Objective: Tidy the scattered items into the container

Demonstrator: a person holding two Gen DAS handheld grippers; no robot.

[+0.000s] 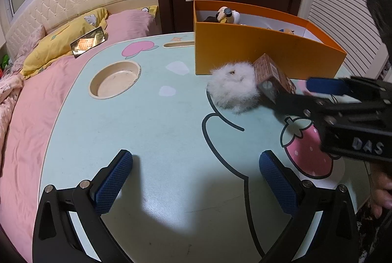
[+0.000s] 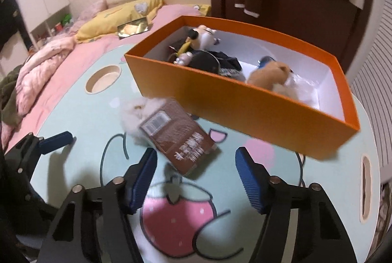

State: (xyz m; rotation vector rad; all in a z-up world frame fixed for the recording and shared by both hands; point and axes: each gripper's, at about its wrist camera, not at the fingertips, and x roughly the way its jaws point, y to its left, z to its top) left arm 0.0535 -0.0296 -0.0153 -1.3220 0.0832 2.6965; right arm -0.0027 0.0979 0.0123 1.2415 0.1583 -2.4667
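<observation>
Two loose things lie on the pale green table (image 1: 147,116) beside the orange box (image 2: 245,101): a white fluffy ball (image 1: 231,86) and a brown carton (image 2: 178,138). The carton is tilted, its far end leaning against the ball and its near end toward the right gripper (image 2: 196,177). From the right wrist camera, that gripper's blue-padded fingers (image 2: 144,179) stand apart on either side of the carton's near end, with a gap between each pad and the carton; nothing is gripped. From the left wrist camera, one black finger of the right gripper (image 1: 294,94) reaches right up to the carton (image 1: 272,74), but contact cannot be told.

The left gripper (image 1: 196,184) hovers over a bare part of the table, jaws wide and empty, well apart from the ball and carton.

Inside the box sit a white plush toy (image 2: 203,37), a dark bundle (image 2: 215,62) and a tan plush toy (image 2: 269,74). A round cup recess (image 1: 115,81) is set into the table near the pink bed (image 1: 36,96).
</observation>
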